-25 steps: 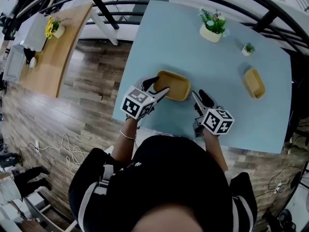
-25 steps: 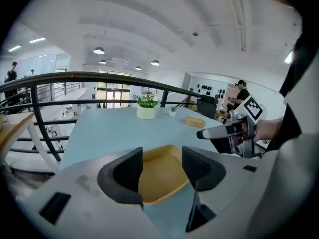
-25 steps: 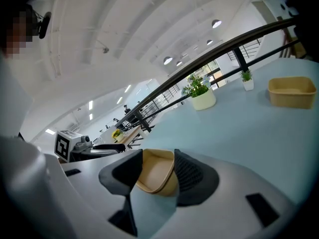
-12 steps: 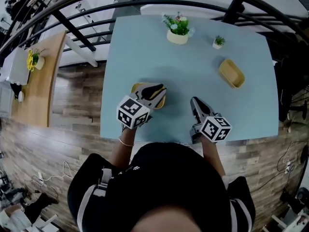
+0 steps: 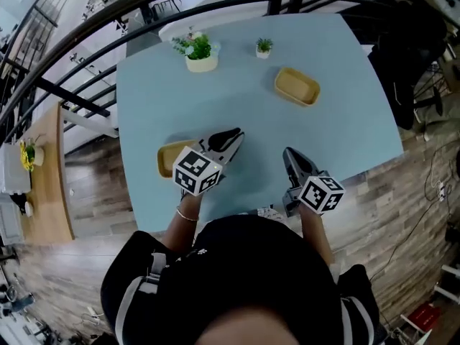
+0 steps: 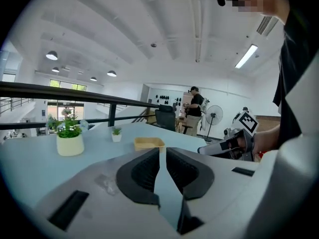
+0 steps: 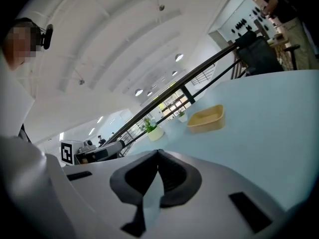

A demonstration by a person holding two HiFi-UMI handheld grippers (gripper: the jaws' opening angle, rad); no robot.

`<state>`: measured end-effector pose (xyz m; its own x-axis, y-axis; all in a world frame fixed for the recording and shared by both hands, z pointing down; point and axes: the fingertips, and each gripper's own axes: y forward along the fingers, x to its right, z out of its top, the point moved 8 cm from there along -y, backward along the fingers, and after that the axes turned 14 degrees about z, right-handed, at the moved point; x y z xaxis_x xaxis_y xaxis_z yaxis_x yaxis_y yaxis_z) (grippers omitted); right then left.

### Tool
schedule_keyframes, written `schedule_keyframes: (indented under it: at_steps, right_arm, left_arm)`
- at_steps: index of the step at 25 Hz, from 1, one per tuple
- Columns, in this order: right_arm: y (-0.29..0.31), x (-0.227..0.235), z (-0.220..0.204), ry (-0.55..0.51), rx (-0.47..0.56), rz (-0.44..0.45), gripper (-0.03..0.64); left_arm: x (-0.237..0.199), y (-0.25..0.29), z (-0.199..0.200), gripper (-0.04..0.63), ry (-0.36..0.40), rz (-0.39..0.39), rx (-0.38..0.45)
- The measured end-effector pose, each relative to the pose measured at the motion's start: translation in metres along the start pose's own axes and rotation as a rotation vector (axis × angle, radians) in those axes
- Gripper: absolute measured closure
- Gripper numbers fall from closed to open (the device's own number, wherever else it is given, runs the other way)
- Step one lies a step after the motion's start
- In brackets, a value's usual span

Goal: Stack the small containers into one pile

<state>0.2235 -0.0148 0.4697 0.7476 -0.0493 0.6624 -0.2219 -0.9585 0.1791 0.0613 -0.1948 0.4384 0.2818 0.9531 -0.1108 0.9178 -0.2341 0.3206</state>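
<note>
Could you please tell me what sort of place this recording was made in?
Probably an open-plan office or lab, perhaps on a mezzanine: a black railing runs past the blue table, with an office chair and a fan beyond.

My left gripper [image 5: 233,136] points forward and slightly down, its jaws just closing to a sliver with nothing between them. My right gripper [image 5: 289,154] rides beside it, well apart, jaws together and empty.

Steep overhead (far container [image 5: 297,86] shared)
</note>
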Motion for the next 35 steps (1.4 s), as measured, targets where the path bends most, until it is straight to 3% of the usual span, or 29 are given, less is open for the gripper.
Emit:
schedule_keyframes:
  at_steps: [7, 10, 18, 25, 35]
  right_arm:
    - [-0.073, 0.039, 0.009, 0.041, 0.123, -0.121, 0.611]
    - [-0.088, 0.056, 0.014, 0.058, 0.147, -0.124, 0.611]
    - [-0.093, 0.085, 0.054, 0.003, 0.117, -0.031, 0.611]
    - [-0.098, 0.113, 0.075, -0.008, 0.079, -0.008, 0.611]
    - [-0.060, 0.133, 0.097, -0.006, 0.056, -0.006, 0.607]
  left_arm:
    - [0.050, 0.073, 0.010, 0.546, 0.091, -0.146, -0.079]
    - [0.070, 0.094, 0.025, 0.546, 0.131, -0.157, -0.055]
    - [0.094, 0.111, 0.034, 0.552, 0.092, -0.049, -0.021]
    - [0.099, 0.129, 0.037, 0.552, 0.047, 0.043, 0.000]
    - [0.054, 0.157, 0.048, 0.551, 0.051, 0.128, -0.037]
